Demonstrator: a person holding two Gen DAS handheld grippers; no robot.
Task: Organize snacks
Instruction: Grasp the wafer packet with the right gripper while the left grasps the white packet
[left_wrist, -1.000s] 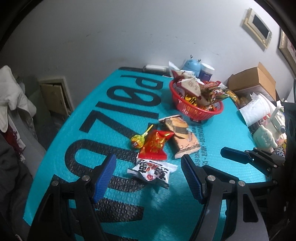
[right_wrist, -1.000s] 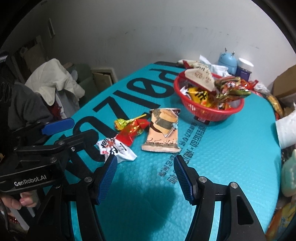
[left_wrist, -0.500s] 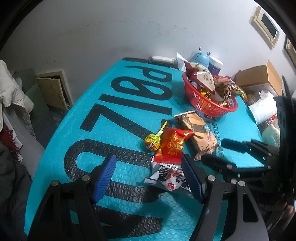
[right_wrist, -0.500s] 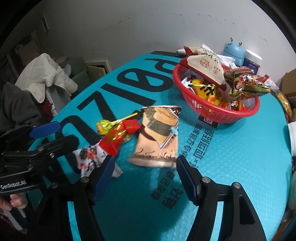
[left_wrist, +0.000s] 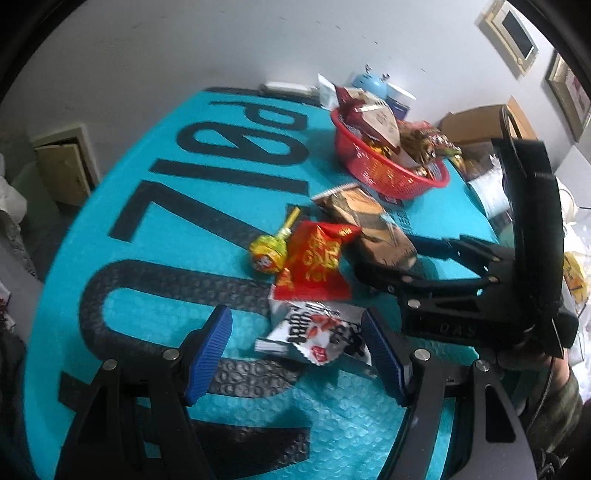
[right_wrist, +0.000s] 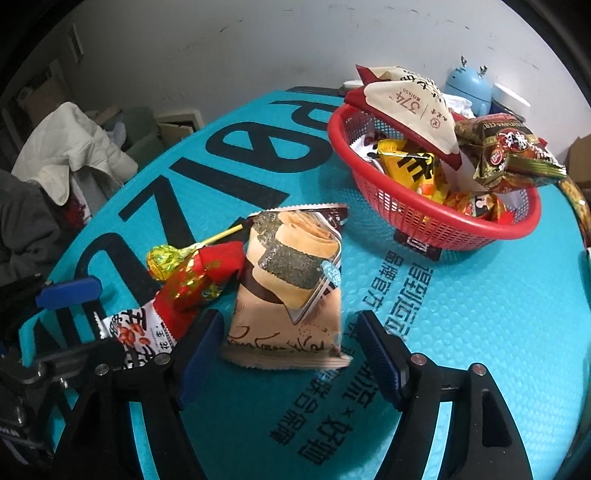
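While both grippers hang low over a teal table mat (left_wrist: 155, 229) printed with large black letters, four loose snacks lie in a cluster near its middle.

Left gripper (left_wrist: 295, 343): jaws spread wide and holding nothing; the blue pads straddle the white packet, its right corner just beside the right pad.

Right gripper (right_wrist: 284, 350): jaws wide apart and empty, set either side of the near edge of the brown packet; whether a pad touches it cannot be told.

White packet (left_wrist: 314, 332): nearest item in the left view, lying flat, its far edge tucked under the red packet.

Red packet (left_wrist: 317, 262): crinkled foil with gold print, between the white packet and the brown one, overlapping both.

Lollipop (left_wrist: 269, 251): yellow-green wrapper, yellow stick pointing away, touching the left side of the red packet.

Brown packet (right_wrist: 291, 284): largest loose snack, flat on the mat, pictured rolls on its face, to the right of the red packet.

Red basket (right_wrist: 443, 225): far right on the mat, well apart from the cluster, heaped with packets that rise above its rim.

Background: a blue round gadget (right_wrist: 469, 88) stands behind the basket by the wall; a cardboard box (left_wrist: 480, 125) sits at the far right.
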